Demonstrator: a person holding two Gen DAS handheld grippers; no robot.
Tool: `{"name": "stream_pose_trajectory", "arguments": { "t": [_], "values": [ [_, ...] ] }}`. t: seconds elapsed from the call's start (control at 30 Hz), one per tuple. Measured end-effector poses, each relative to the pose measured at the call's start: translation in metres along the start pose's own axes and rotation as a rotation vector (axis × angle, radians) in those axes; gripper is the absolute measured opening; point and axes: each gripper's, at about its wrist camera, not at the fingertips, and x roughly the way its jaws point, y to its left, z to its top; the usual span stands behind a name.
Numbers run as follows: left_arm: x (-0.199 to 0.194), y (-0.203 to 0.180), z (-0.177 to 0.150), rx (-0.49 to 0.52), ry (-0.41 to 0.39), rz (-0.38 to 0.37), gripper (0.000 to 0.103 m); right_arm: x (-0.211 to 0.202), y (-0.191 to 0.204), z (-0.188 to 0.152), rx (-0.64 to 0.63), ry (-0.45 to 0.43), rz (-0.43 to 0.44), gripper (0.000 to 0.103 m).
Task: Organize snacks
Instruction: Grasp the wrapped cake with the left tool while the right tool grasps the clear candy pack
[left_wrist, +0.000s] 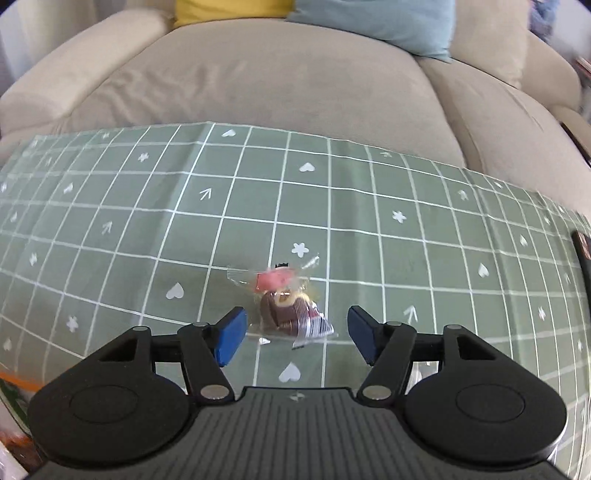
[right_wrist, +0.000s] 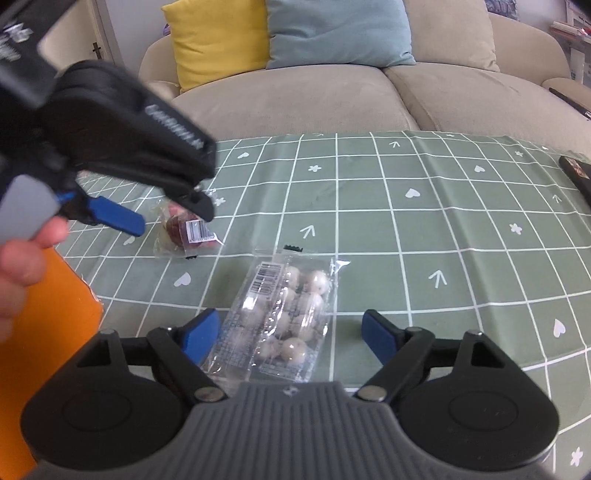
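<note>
A small clear packet with a brown and pink snack (left_wrist: 286, 306) lies on the green checked tablecloth (left_wrist: 406, 229). My left gripper (left_wrist: 293, 334) hovers over its near end, open, blue pads apart on both sides and not touching it. In the right wrist view the same packet (right_wrist: 188, 230) lies under the left gripper (right_wrist: 171, 218), which a hand holds. A clear pack of pale round balls (right_wrist: 280, 321) lies flat between the pads of my right gripper (right_wrist: 290, 339), which is open. Whether the left pad touches the wrapper's edge I cannot tell.
An orange box or bag (right_wrist: 44, 332) stands at the table's left edge. A dark flat object (right_wrist: 576, 173) lies at the far right of the cloth. Behind the table is a beige sofa (right_wrist: 295, 96) with a yellow cushion (right_wrist: 218, 40) and a blue cushion (right_wrist: 336, 33).
</note>
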Motion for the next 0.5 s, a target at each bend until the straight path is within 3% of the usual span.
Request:
{"name": "stream_pose_trajectory", "arguments": {
  "t": [0.23,0.4,0.5],
  "values": [
    [0.019,-0.006,-0.001,0.007,0.023,0.048,0.069,0.001,0.005,-0.004,-0.071,-0.009,-0.029,0.082],
    [0.023,-0.005,-0.006,0.02,0.029,0.035,0.063,-0.001,0.0,-0.002,-0.062,-0.02,-0.054,0.056],
    [0.021,-0.01,-0.009,0.056,0.021,0.047,0.059,-0.002,-0.004,0.001,-0.046,-0.013,-0.048,0.055]
  ]
}}
